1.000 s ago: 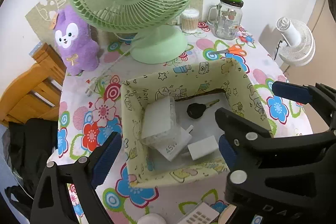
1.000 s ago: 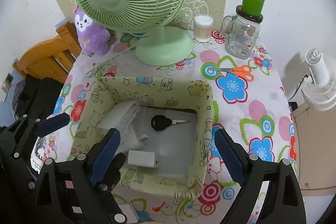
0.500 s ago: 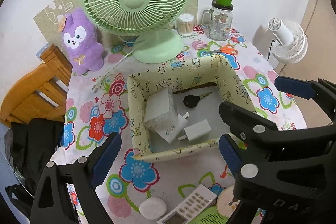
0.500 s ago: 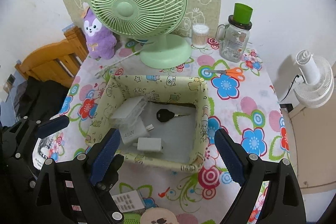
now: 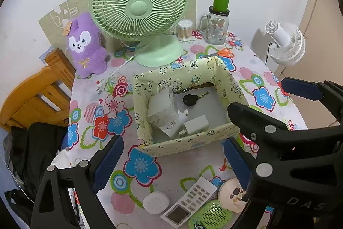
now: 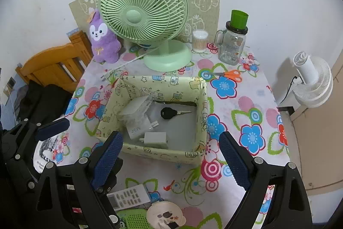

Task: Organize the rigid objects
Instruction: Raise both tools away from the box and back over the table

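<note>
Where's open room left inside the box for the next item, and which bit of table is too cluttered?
Inside the box, the right half is bare floor, bordered by the key, the small charger and the right wall. The left half is stacked with white pieces. The table's near edge is crowded: remote, white puck, green speaker.

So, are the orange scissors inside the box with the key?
No, the orange scissors lie on the flowery tablecloth behind the box, while the key lies inside it.
</note>
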### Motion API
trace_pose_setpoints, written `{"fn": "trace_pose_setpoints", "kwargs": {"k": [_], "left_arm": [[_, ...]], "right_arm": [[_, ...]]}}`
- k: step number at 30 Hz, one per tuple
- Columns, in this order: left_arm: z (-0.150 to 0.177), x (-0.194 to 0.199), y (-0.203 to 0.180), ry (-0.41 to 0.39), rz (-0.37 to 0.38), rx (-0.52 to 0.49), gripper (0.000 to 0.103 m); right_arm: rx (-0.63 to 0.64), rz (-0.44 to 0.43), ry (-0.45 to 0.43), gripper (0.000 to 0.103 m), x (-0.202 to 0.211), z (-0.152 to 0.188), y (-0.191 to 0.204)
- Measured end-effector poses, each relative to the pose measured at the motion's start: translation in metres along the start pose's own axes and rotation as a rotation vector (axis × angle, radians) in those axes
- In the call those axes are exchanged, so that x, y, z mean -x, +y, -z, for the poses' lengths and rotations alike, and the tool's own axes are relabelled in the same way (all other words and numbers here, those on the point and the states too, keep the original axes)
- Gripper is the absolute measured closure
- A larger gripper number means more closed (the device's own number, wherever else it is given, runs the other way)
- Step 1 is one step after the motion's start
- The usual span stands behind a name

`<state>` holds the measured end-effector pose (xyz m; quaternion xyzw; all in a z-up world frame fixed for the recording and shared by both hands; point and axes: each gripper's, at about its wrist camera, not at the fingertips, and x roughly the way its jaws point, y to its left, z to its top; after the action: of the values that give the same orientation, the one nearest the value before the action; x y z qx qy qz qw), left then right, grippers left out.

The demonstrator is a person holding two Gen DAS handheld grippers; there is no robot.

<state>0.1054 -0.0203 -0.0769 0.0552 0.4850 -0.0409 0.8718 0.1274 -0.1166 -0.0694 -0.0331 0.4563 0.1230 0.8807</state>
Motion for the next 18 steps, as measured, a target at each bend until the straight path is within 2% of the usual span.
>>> {"fn": "trace_pose_setpoints", "kwargs": {"k": [18], "left_arm": [[0.033,0.013,-0.003,-0.022,0.033,-0.058,0.007]], "right_arm": [[-0.026,0.015,-0.016,0.010,0.023,0.032,0.009]]}}
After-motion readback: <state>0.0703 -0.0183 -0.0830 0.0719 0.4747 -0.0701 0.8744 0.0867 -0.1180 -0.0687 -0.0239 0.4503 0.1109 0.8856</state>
